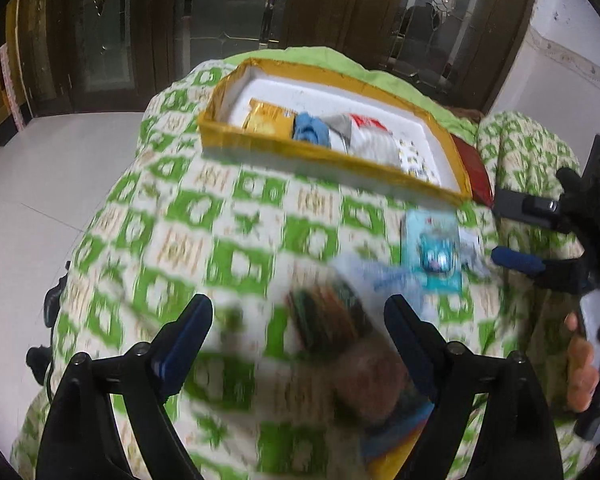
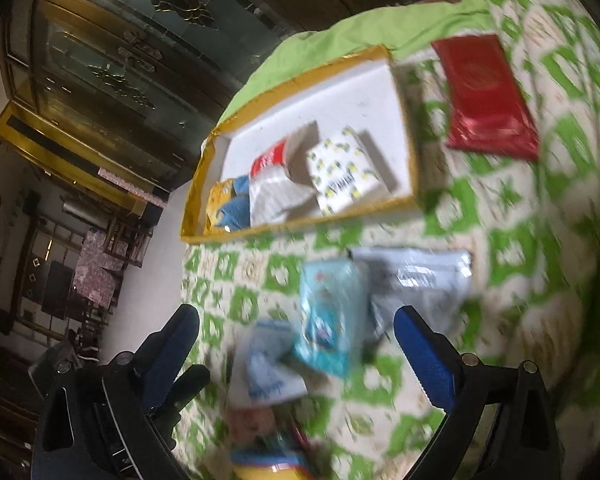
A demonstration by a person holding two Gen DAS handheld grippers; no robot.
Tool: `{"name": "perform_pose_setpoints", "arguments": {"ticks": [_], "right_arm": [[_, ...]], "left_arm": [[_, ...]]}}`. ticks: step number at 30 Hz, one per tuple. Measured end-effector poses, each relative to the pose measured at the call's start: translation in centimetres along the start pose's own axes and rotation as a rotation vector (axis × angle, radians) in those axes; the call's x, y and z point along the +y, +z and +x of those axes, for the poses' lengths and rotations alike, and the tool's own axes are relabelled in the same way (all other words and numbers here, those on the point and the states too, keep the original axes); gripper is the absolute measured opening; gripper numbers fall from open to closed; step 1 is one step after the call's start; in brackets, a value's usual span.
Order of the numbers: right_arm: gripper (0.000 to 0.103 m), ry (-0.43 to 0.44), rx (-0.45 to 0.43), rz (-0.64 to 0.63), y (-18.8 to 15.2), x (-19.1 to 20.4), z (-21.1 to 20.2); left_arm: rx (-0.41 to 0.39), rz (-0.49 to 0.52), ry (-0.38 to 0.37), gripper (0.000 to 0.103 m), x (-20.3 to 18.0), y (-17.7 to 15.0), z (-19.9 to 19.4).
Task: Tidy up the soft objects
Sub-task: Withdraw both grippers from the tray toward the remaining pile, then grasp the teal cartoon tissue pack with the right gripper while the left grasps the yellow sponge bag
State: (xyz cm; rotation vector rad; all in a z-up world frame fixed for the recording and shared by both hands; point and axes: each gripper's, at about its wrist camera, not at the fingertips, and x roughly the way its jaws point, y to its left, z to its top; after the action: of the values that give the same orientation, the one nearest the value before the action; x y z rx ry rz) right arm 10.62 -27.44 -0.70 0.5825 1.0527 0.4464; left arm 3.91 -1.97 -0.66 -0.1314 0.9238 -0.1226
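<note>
Both claws gape wide and empty: left gripper [image 1: 297, 322], right gripper [image 2: 295, 330], over blurred packets [image 2: 326, 320] on the quilt [image 1: 227, 216].

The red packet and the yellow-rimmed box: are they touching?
Apart. In the right wrist view, a strip of green-patterned cloth shows plainly between the red packet and the box; the left wrist view hides the gap.

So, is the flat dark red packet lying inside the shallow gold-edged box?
No, the flat dark red packet lies on the green patterned cloth, outside the shallow gold-edged box.
</note>
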Motion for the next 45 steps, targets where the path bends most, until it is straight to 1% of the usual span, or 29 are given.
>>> {"name": "perform_pose_setpoints", "arguments": {"ticks": [4,6,10,14,17,21,22,27,31,32,33,34,35,37,38,39,40,41,42,44,45], "right_arm": [[0.100,-0.004,0.005,0.007,-1.3,-1.0,-1.2],[0.100,-0.024,0.000,0.012,-1.8,-1.6,-1.6],[0.100,-0.080,-0.023,0.014,-1.7,-2.1,-1.8],[0.100,-0.106,-0.025,-0.014,-1.5,-1.9,-1.7],[0.099,-0.131,-0.013,-0.045,-1.6,-1.5,-1.2],[0.088,-0.139,0.015,-0.060,-1.8,-1.4,-0.4],[0.087,-0.140,0.021,-0.060,-1.9,-1.5,-0.3],[0.086,-0.153,0.033,-0.066,-2.2,-1.3,0.2],[0.086,-0.167,0.041,-0.076,-2.1,-1.0,1.0],[0.087,-0.171,0.042,-0.080,-2.1,-0.9,1.3],[0.086,-0.178,0.044,-0.088,-2.0,-0.7,1.6],[0.086,-0.183,0.045,-0.096,-1.9,-0.5,2.0],[0.084,-0.188,0.046,-0.105,-1.8,-0.3,2.4],[0.079,-0.194,0.053,-0.119,-1.6,0.1,3.2],[0.073,-0.195,0.057,-0.123,-1.5,0.4,3.7],[0.068,-0.198,0.058,-0.126,-1.2,0.7,4.2],[0.065,-0.204,0.057,-0.133,-1.2,0.9,4.5],[0.059,-0.211,0.057,-0.144,-1.1,1.1,4.8],[0.050,-0.220,0.061,-0.158,-1.0,1.4,5.2],[0.037,-0.230,0.069,-0.170,-1.0,1.6,5.7],[0.034,-0.223,0.076,-0.167,-1.0,1.5,5.8]], "left_arm": [[0.013,0.040,0.001,0.087,-1.0,-1.9,-0.9],[0.009,0.071,-0.005,0.087,-1.7,-2.7,-1.5],[0.002,0.155,-0.066,0.087,-3.5,-3.8,-2.6],[0.000,0.225,-0.089,0.087,-4.8,-4.6,-3.2],[0.007,0.275,-0.092,0.087,-5.6,-5.1,-3.1],[0.017,0.335,-0.102,0.087,-6.7,-5.7,-3.1],[0.017,0.353,-0.103,0.087,-7.0,-5.8,-3.1],[0.025,0.444,-0.097,0.087,-8.4,-6.8,-2.8],[0.053,0.484,-0.070,0.087,-9.0,-7.7,-1.4],[0.061,0.491,-0.058,0.087,-9.0,-7.9,-1.0],[0.071,0.496,-0.049,0.084,-9.1,-8.2,-0.7],[0.077,0.498,-0.050,0.070,-9.1,-8.4,-0.5],[0.083,0.494,-0.066,0.049,-9.0,-8.4,-0.5],[0.082,0.465,-0.082,0.046,-8.7,-8.1,-0.7],[0.079,0.446,-0.096,0.045,-8.5,-7.9,-0.9],[0.077,0.413,-0.118,0.045,-8.0,-7.6,-1.2],[0.071,0.373,-0.144,0.044,-7.5,-7.2,-1.6],[0.065,0.340,-0.163,0.044,-6.9,-6.8,-1.8],[0.057,0.297,-0.191,0.044,-6.3,-6.4,-2.3],[0.040,0.232,-0.219,0.042,-5.3,-5.9,-2.9],[0.027,0.203,-0.220,0.042,-4.7,-5.6,-3.2]]}}
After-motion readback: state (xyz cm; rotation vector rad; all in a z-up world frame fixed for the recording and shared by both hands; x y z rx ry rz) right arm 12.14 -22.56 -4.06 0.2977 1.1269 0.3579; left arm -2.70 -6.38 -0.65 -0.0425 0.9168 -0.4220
